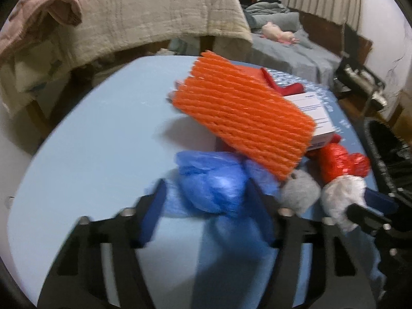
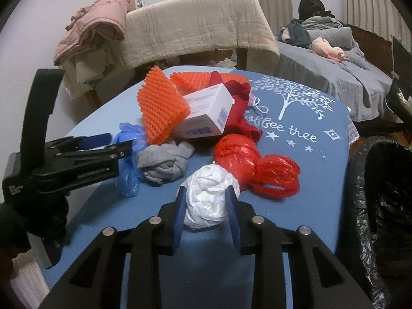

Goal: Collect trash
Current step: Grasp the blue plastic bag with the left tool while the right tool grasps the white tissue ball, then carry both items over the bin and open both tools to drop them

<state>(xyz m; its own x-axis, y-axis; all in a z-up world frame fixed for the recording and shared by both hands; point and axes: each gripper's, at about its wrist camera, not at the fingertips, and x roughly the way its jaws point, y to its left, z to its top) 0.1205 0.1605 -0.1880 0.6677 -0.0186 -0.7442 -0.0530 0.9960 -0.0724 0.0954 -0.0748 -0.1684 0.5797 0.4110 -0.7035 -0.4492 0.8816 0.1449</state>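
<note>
Right tool (image 2: 206, 203): narrow, both pads pressed on the white bag ball (image 2: 209, 203), which sits between the fingers on the blue desk (image 2: 296, 180). Red bag (image 2: 255, 164) just beyond it, right; grey cloth (image 2: 162, 162) beyond, left. Lined bin (image 2: 381, 206) off the desk edge, far right.

Left tool (image 1: 206, 200): half-wide, blue bag (image 1: 208, 180) between the fingers; contact unclear through blur. Orange mesh (image 1: 244, 118) just beyond.

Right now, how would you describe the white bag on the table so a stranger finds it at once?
Start at the blue table and its trash pile. At the pile's near edge, the white bag is a crumpled plastic ball between the right gripper jaws. It is the only white one, with the red bag behind it and the grey cloth beside it.
</note>
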